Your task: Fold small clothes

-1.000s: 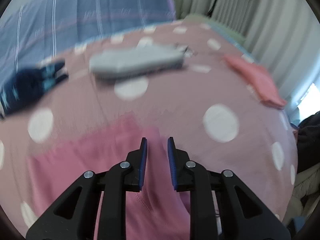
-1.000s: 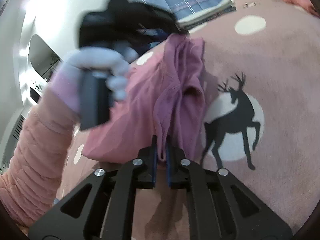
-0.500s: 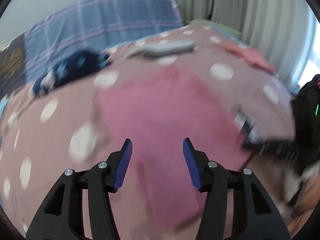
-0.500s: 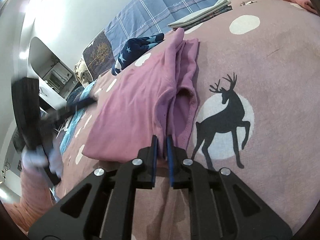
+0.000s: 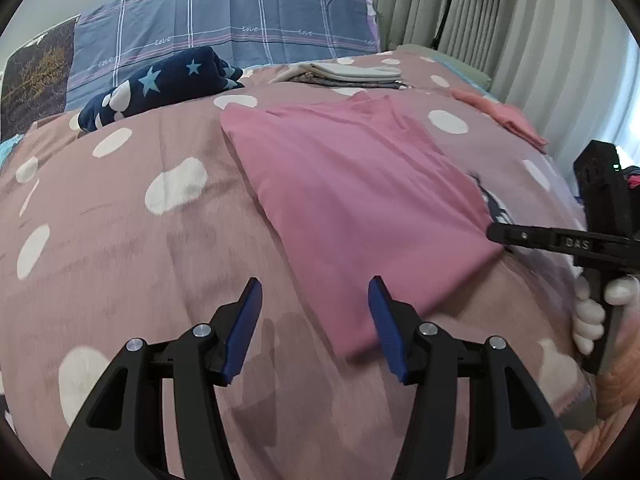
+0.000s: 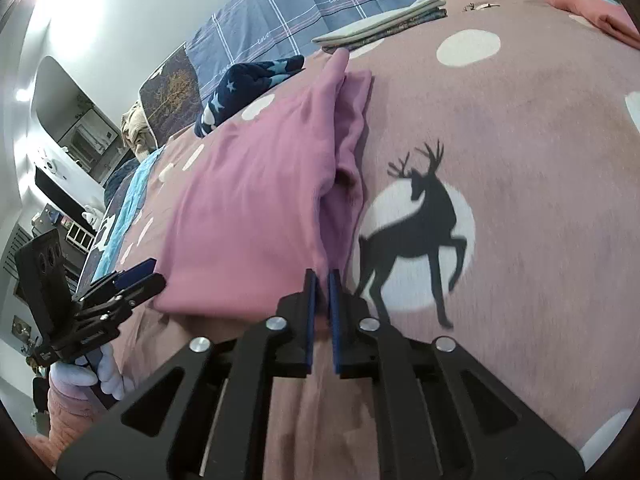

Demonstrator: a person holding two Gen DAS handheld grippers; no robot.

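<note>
Nearest in the left wrist view, the left gripper (image 5: 316, 322) hovers over the bedspread (image 5: 120, 248) with its blue-padded fingers (image 5: 244, 328) spread wide apart and holding nothing; the near corner of the pink garment (image 5: 352, 200) lies between the fingertips, below them, though contact cannot be judged. In the right wrist view, the right gripper (image 6: 322, 312) has its fingers (image 6: 310, 320) pressed together on the near edge of the pink garment (image 6: 248, 200), at the side that borders the deer print (image 6: 420, 224). The garment lies flat on the bed as a long folded panel. Its left edge runs straight and unobstructed; its right edge shows a doubled layer with a small open pocket of cloth. Bare bedspread lies to the left of the garment and in front of the left gripper, and a wide stretch lies to the right over the deer print. Farther back, a navy star-patterned cloth (image 5: 160, 84) sits well apart to the left, a stack of folded pale cloths (image 5: 352, 74) lies just beyond the garment's far edge, and a salmon cloth (image 5: 500, 116) rests near the bed's right edge. A blue plaid pillow (image 5: 224, 36) and grey curtains (image 5: 500, 20) close the background.
</note>
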